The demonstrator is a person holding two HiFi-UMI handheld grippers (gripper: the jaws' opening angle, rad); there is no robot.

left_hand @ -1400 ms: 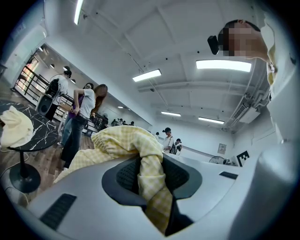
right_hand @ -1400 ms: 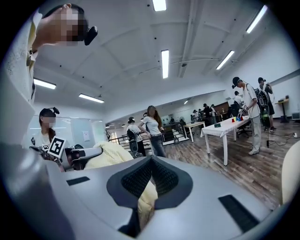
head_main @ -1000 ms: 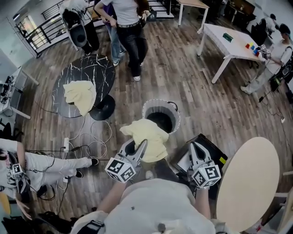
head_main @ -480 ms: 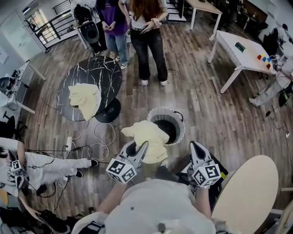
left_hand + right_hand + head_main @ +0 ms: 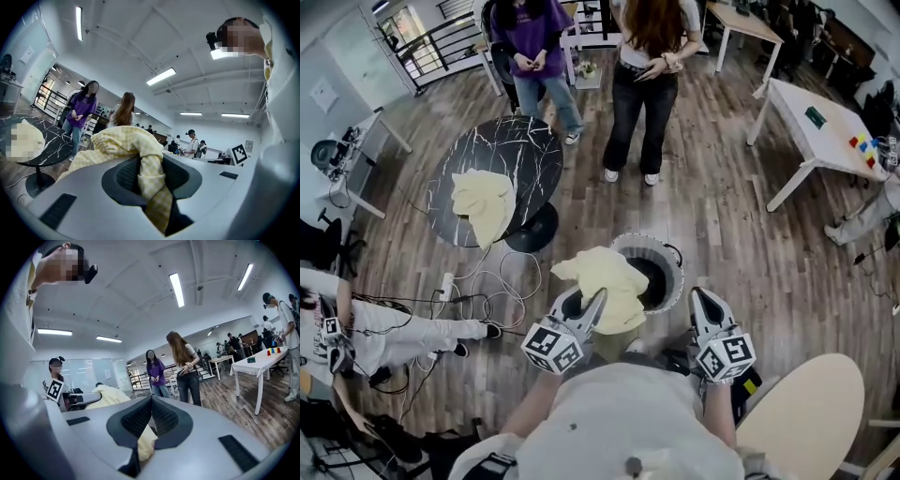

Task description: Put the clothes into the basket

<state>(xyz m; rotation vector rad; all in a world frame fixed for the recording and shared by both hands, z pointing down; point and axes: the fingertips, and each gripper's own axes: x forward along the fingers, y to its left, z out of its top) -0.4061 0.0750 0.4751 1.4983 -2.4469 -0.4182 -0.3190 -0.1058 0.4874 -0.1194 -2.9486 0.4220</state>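
A pale yellow checked garment (image 5: 607, 281) hangs bunched from my left gripper (image 5: 584, 309), whose jaws are shut on a fold of it. In the left gripper view the cloth (image 5: 119, 143) is pinched between the dark pads (image 5: 126, 176) and trails down. The garment overlaps the left rim of the round white basket (image 5: 667, 258), which stands on the wood floor just ahead. My right gripper (image 5: 703, 307) is level beside the basket's right side, jaws together, away from the garment. A pale yellow patch (image 5: 146, 442) shows low in its jaw gap. A second yellow garment (image 5: 483, 200) lies on the black marble table (image 5: 520, 145).
Two people (image 5: 645, 66) stand beyond the basket. Cables (image 5: 487, 286) loop on the floor at the left, near a seated person (image 5: 384, 328). A white table (image 5: 820, 127) stands far right, and a round beige tabletop (image 5: 806, 417) is close at lower right.
I have walked forward: the basket, the marble table and the two standing people have come closer. Both grippers keep their pose, the garment still held in the left.
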